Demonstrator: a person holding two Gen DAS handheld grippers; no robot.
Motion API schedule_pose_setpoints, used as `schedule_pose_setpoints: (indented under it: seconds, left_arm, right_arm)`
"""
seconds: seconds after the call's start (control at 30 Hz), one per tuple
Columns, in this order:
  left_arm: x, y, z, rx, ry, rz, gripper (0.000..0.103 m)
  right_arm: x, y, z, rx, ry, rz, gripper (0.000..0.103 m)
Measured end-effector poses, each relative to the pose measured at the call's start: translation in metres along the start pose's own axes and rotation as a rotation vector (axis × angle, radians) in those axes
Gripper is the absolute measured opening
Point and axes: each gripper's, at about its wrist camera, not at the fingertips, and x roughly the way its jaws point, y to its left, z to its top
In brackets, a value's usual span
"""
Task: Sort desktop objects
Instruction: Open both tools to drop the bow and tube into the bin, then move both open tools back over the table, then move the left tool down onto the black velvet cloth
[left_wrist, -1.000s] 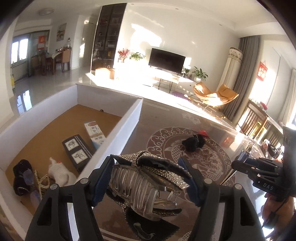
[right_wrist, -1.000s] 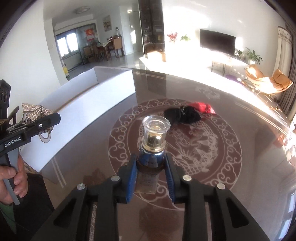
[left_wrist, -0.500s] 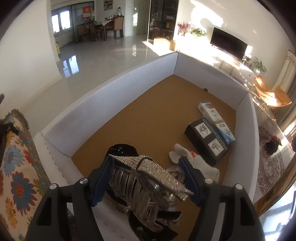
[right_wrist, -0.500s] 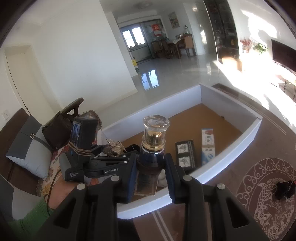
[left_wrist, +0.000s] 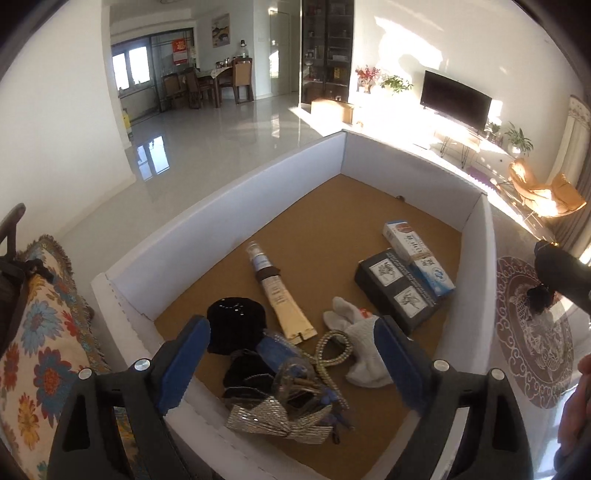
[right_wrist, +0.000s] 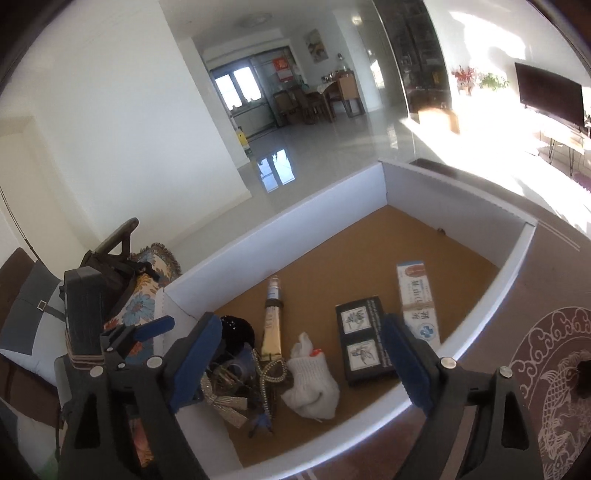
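Note:
My left gripper (left_wrist: 291, 354) hangs over the near corner of the white box (left_wrist: 229, 206), jaws opening, nothing pressed between them. Under it the rhinestone hair clip (left_wrist: 280, 417) lies on the cork floor beside the blue perfume bottle (left_wrist: 282, 354), which lies on its side. My right gripper (right_wrist: 301, 365) is also opening and empty, above the same pile, with the hair clip (right_wrist: 221, 400) low on its left. One blue finger (right_wrist: 153, 328) of the left gripper shows at the box's near corner.
The box also holds a cream tube (left_wrist: 280, 295), a black round case (left_wrist: 236, 325), a white glove (left_wrist: 358, 343), a black box (left_wrist: 399, 291), a white-blue carton (left_wrist: 417, 254) and a rhinestone chain (left_wrist: 332, 350). A black item (left_wrist: 539, 299) lies on the patterned table. A floral cushion (left_wrist: 40, 332) sits left.
Both grippers swung from the patterned table to over the box and opened. The hair clip and the perfume bottle left the jaws and now lie in the box's near corner.

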Motion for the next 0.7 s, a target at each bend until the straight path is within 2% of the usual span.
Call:
schedule_pose_setpoints:
  seconds: [0.07, 0.17, 0.27, 0.33, 0.4, 0.53, 0.63, 0.7]
  left_arm:
    - [-0.024, -0.037, -0.003, 0.052, -0.048, -0.083, 0.091]
    - [-0.054, -0.097, -0.011, 0.147, -0.09, -0.224, 0.091]
    - [-0.069, -0.156, -0.026, 0.237, -0.077, -0.333, 0.095]
    - [-0.068, -0.193, -0.04, 0.289, -0.047, -0.391, 0.101]
    - [-0.059, -0.226, -0.057, 0.343, -0.01, -0.412, 0.101]
    - [-0.022, -0.278, -0.095, 0.434, 0.079, -0.404, 0.101]
    - [0.006, -0.303, -0.117, 0.505, 0.138, -0.371, 0.101]
    - [0.023, -0.316, -0.127, 0.552, 0.164, -0.365, 0.101]
  right_arm:
    - [-0.037, -0.02, -0.02, -0.02, -0.074, -0.08, 0.101]
    - [-0.085, -0.064, -0.063, -0.039, -0.12, -0.247, 0.103]
    - [-0.119, -0.118, -0.111, -0.029, -0.062, -0.434, 0.103]
    - [-0.137, -0.156, -0.144, 0.008, -0.002, -0.534, 0.103]
    - [-0.156, -0.19, -0.173, 0.069, 0.044, -0.605, 0.103]
    - [-0.187, -0.238, -0.216, 0.186, 0.095, -0.688, 0.103]
    - [-0.202, -0.254, -0.234, 0.222, 0.126, -0.729, 0.103]
    - [-0.206, -0.26, -0.239, 0.238, 0.131, -0.722, 0.103]
